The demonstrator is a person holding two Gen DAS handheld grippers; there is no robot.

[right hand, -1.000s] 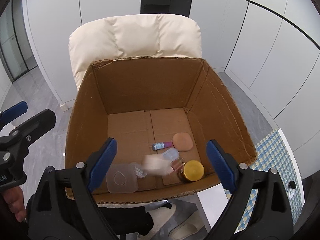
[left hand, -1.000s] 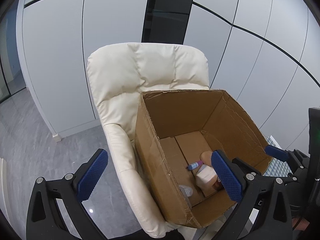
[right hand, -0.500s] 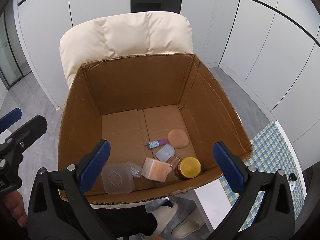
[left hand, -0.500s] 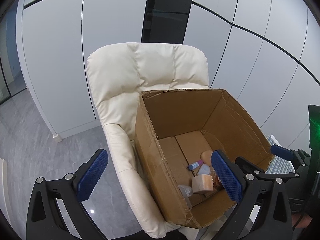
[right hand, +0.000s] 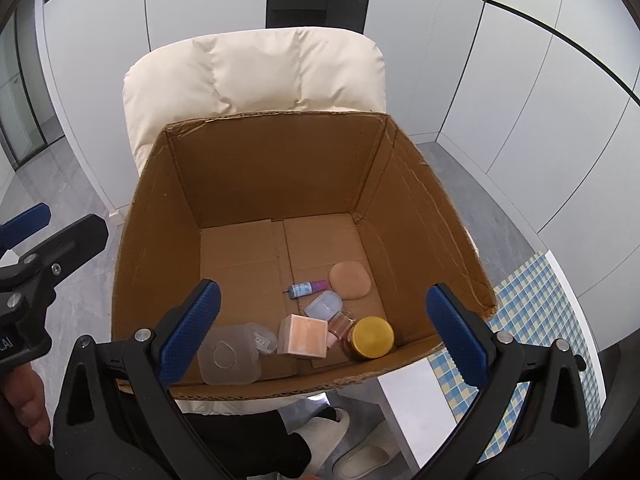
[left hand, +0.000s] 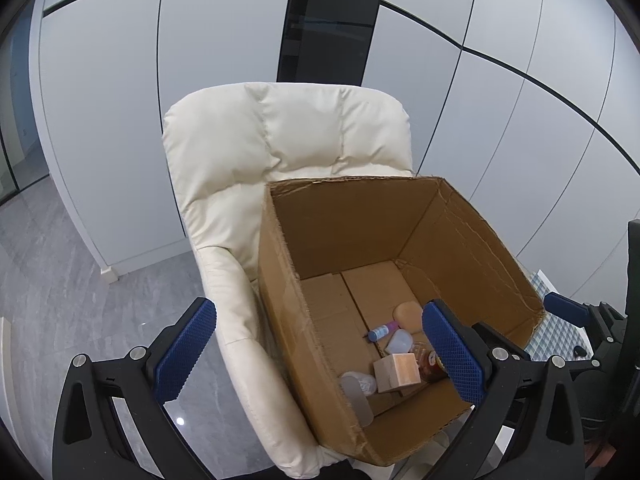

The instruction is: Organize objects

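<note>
The cardboard box [right hand: 280, 184] sits open on the seat of a cream padded chair [right hand: 256, 76], and six small things lie on its floor near the front wall. The right wrist view looks straight down and shows all six: one peach cube box [right hand: 303, 336], one jar with a gold lid [right hand: 370, 337], one clear plastic tub [right hand: 229, 356], one tiny bottle with a blue label [right hand: 306, 289], one pale blue flat case [right hand: 324, 305] and one round tan puff [right hand: 349, 280]. The cube box touches the tub's side and sits just beside the jar. In the left wrist view the jar [left hand: 430, 362] is mostly hidden behind a blue finger, and the tub [left hand: 358, 390] is partly cut off by the box wall. Only the right view shows slippers [right hand: 362, 462] on the floor and a blue checked mat [right hand: 532, 320]. The left tongs [left hand: 320, 360] are spread wide and hold nothing. The right tongs [right hand: 320, 334] are spread wide too, above the box, empty.
</note>
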